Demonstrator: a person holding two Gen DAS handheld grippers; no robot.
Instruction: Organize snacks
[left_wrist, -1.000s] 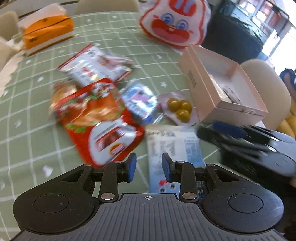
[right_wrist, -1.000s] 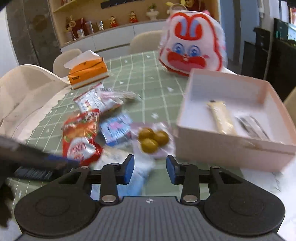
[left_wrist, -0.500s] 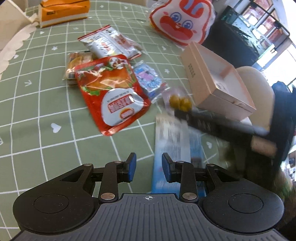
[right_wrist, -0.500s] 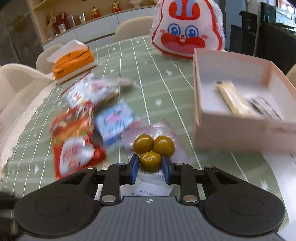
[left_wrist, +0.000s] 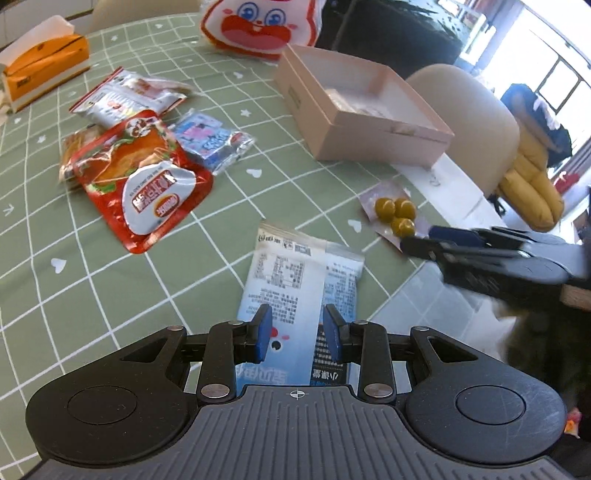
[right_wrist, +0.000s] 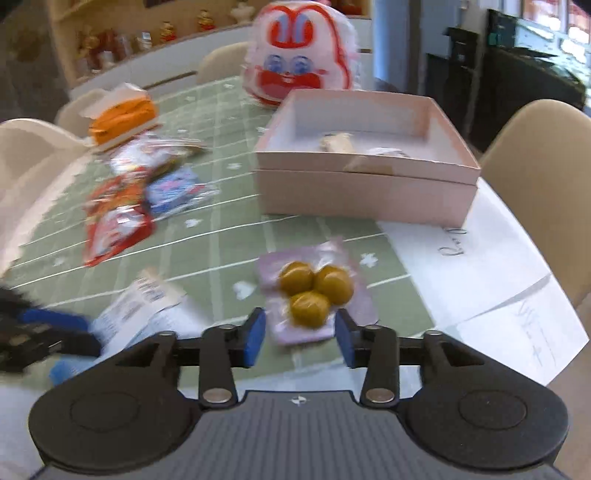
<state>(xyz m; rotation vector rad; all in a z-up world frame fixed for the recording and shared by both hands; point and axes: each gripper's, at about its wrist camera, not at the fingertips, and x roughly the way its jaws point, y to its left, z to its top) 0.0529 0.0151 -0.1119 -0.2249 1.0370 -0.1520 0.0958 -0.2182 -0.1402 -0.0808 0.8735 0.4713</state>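
Left gripper (left_wrist: 297, 332) hovered with jaws parted over a blue-and-white snack packet (left_wrist: 295, 280) on the green checked tablecloth (left_wrist: 258, 192). A red pouch (left_wrist: 140, 181) lay at left; a pink open box (left_wrist: 354, 122) stood beyond. The right gripper (left_wrist: 424, 240) reached beside a clear pack of three green olives (left_wrist: 393, 212).
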